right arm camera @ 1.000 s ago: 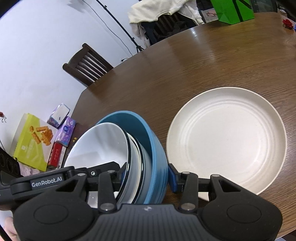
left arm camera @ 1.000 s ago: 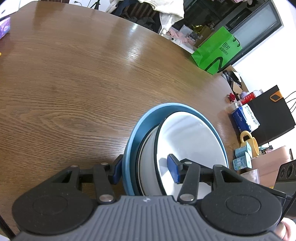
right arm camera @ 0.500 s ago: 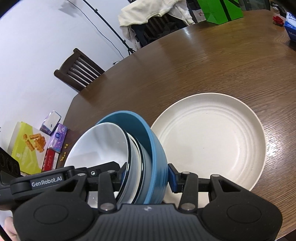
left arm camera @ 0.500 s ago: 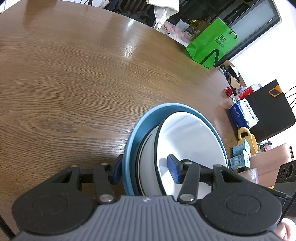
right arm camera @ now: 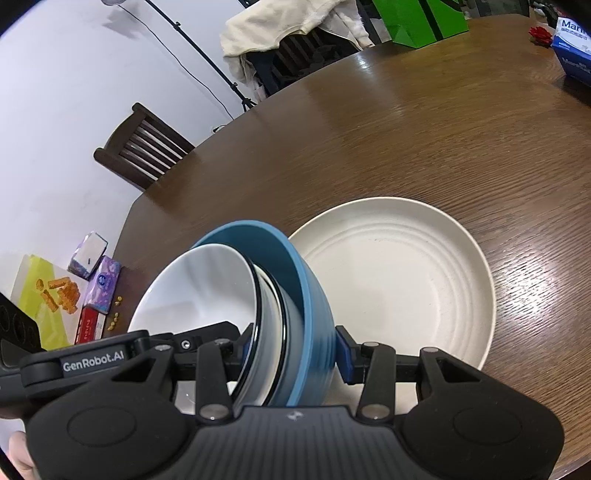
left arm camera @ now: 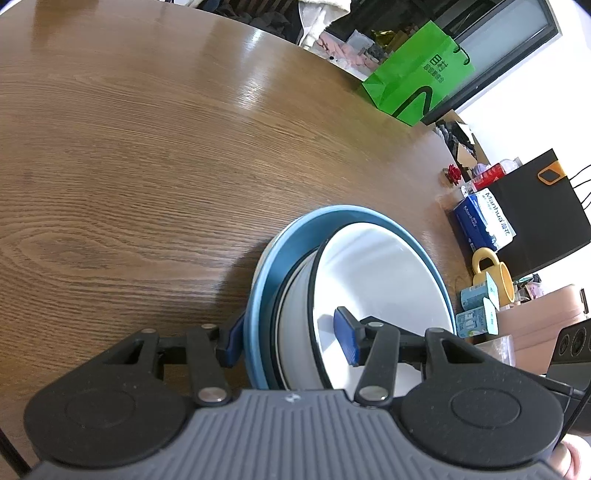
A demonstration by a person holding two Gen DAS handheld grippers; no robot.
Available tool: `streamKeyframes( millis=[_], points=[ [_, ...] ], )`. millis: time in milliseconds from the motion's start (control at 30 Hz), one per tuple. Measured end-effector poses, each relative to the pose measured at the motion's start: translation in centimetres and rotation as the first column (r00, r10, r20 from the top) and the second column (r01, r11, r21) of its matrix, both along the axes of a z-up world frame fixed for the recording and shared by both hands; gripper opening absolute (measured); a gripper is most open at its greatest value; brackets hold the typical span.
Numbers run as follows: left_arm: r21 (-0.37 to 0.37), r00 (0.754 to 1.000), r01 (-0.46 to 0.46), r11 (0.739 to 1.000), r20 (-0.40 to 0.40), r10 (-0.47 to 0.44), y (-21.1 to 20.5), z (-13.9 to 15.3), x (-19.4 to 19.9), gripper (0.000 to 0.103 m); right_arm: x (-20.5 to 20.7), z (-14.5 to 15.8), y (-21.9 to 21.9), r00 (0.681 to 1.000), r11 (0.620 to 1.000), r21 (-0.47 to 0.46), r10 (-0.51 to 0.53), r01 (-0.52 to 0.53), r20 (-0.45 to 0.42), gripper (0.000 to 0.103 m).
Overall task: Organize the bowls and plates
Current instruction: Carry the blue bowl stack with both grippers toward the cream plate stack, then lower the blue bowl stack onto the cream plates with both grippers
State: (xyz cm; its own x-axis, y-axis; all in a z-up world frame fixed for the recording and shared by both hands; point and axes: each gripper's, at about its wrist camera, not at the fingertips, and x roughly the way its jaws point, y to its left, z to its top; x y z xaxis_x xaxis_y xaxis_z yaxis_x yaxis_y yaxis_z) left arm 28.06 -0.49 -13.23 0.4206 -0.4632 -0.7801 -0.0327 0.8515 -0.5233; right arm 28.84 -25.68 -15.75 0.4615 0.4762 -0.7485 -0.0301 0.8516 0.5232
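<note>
A stack of nested bowls is held tilted above the wooden table [left arm camera: 147, 166]: a blue bowl [left arm camera: 269, 273] outside, white black-rimmed bowls [left arm camera: 380, 280] inside. My left gripper [left arm camera: 290, 341] is shut on one side of the stack, one pad outside the blue wall and one inside the white bowl. My right gripper [right arm camera: 293, 350] is shut on the opposite side of the blue bowl [right arm camera: 310, 295] and white bowls [right arm camera: 199, 291]. A cream ridged plate [right arm camera: 399, 280] lies on the table just right of the stack, partly beneath it. The left tool's black housing [right arm camera: 92, 360] shows at the stack's far side.
A green bag [left arm camera: 417, 81], blue tissue box [left arm camera: 484, 221], yellow mug [left arm camera: 495, 269] and small cartons [left arm camera: 476, 306] sit past the table's right edge. A dark chair [right arm camera: 144, 147], a draped chair [right arm camera: 295, 33] and snack packs [right arm camera: 55, 295] lie beyond the left edge.
Both grippers carried the bowl stack across the table. In the right wrist view the cream plate has slid left and closer, now partly under the stack. The grips are unchanged.
</note>
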Motion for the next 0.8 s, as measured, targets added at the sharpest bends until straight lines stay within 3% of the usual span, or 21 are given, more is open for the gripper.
streamKeyframes(
  millis=[800],
  points=[
    [-0.006,0.999,0.043,0.999,-0.03,-0.044,-4.0,-1.3,2.5,0.05,0.8,-0.7,-2.6,0.999,0.999,-0.007,-0.044,0.043,-0.026,0.042]
  ],
)
